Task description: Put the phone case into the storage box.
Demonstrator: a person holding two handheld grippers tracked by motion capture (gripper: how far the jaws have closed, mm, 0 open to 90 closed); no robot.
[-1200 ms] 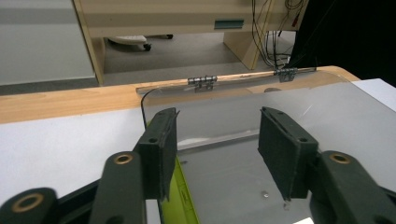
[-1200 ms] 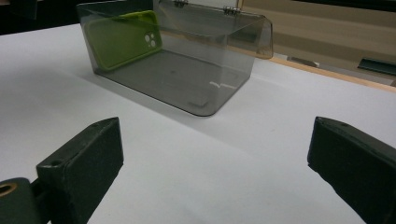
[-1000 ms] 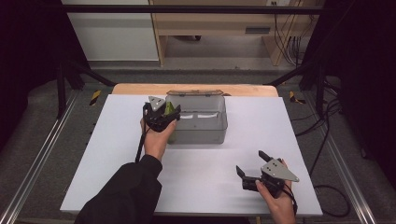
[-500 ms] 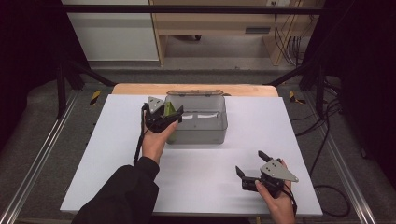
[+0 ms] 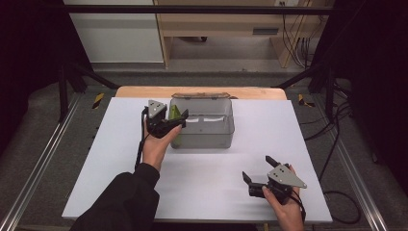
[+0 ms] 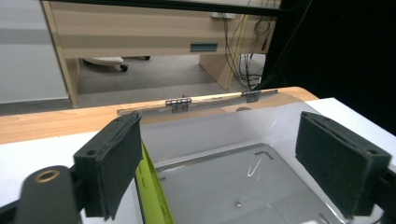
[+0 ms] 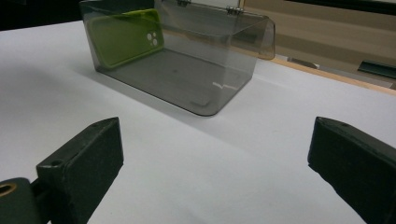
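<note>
Black long sleeve (image 5: 120,202), black hand-held grippers, grey three-cornered plates (image 5: 286,175), trailing black cables (image 5: 140,149)

No readable text, label, brand, number or sign appears on anything in these views.

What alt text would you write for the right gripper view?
A lime green phone case leans inside a smoky clear plastic box with its hinged lid open, on a white table. The right hand-held gripper waits open in front.
</note>
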